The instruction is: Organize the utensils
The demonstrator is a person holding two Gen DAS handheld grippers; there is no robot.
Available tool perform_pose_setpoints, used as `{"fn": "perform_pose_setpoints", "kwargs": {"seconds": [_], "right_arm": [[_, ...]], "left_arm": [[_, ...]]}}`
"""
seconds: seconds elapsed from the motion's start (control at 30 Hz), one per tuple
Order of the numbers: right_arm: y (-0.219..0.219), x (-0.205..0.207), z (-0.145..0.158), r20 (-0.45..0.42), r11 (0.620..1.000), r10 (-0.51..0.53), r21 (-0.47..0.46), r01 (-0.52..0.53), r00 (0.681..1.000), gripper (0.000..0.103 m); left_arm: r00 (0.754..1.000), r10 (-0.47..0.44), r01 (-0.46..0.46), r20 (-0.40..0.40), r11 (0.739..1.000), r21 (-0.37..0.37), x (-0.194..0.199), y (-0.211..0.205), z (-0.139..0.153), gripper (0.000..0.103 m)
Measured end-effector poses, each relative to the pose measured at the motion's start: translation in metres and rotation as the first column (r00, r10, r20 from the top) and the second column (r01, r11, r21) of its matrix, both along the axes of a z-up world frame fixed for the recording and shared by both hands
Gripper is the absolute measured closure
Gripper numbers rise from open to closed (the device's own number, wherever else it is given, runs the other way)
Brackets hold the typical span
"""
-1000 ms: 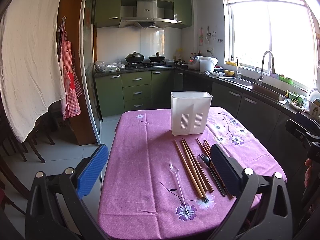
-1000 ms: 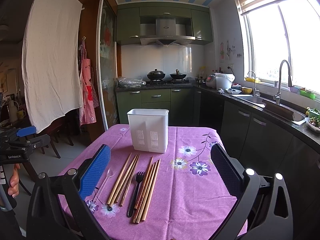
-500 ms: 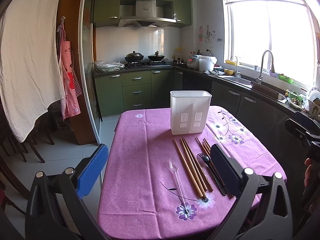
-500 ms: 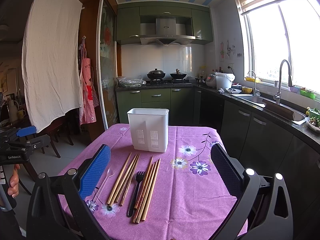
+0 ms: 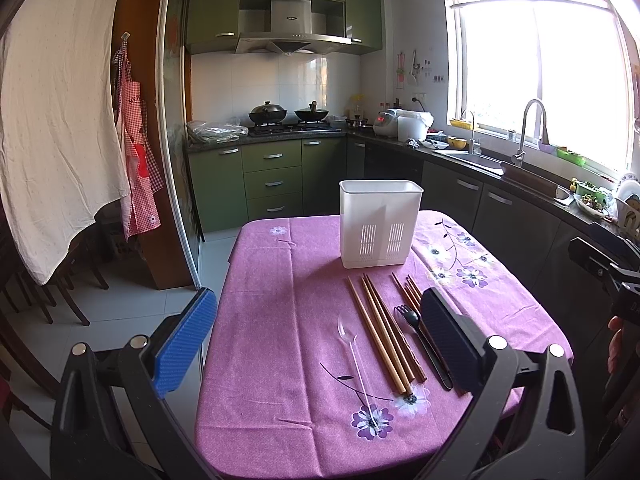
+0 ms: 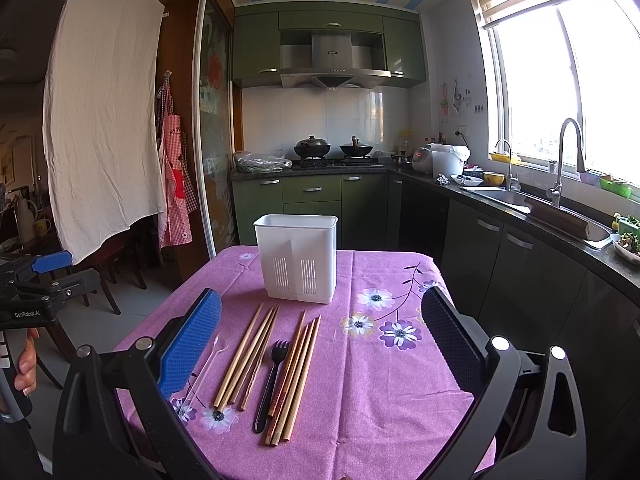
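Left wrist view: our left hand-held gripper [image 5: 318, 338] hangs with jaws apart, empty, above the worktop [image 5: 280, 312]. Chopsticks [image 5: 380, 332], a black fork [image 5: 420, 340] and a clear spoon [image 5: 354, 354] lie just in front of the white caddy [image 5: 380, 224].

Right wrist view: our right hand-held gripper [image 6: 320, 344] is likewise spread wide; the utensils lie in front of the caddy [image 6: 298, 258].

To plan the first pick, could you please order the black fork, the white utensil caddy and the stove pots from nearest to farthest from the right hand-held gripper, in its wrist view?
From the right hand-held gripper:
1. Black fork, lying between its fingers, among the chopsticks.
2. White utensil caddy, upright at the table's far end.
3. Stove pots, on the back counter.
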State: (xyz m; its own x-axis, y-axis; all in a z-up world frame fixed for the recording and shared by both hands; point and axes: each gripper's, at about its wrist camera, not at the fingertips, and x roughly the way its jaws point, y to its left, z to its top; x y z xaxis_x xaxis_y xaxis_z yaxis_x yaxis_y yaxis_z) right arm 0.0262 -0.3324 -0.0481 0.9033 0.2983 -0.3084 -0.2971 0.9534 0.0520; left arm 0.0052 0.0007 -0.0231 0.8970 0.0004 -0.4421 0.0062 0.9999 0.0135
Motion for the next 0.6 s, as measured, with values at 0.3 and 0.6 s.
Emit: {"fn": "perform_pose_setpoints", "kwargs": {"seconds": [0.3, 0.6], "right_arm": [[-0.001, 0.0021, -0.0053, -0.006, 1.0, 0.003, 0.002, -0.003, 1.0, 0.004], [-0.0003, 0.0052, -0.0061, -0.021, 1.0, 0.009, -0.001, -0.009, 1.0, 0.004]], "left_arm": [[1.0, -0.001, 0.001, -0.001, 1.0, 0.0, 0.0003, -0.0006, -0.0011, 0.006], [1.0, -0.002, 0.002, -0.012, 1.0, 0.004, 0.0001, -0.0034, -0.0049, 0.006]]}}
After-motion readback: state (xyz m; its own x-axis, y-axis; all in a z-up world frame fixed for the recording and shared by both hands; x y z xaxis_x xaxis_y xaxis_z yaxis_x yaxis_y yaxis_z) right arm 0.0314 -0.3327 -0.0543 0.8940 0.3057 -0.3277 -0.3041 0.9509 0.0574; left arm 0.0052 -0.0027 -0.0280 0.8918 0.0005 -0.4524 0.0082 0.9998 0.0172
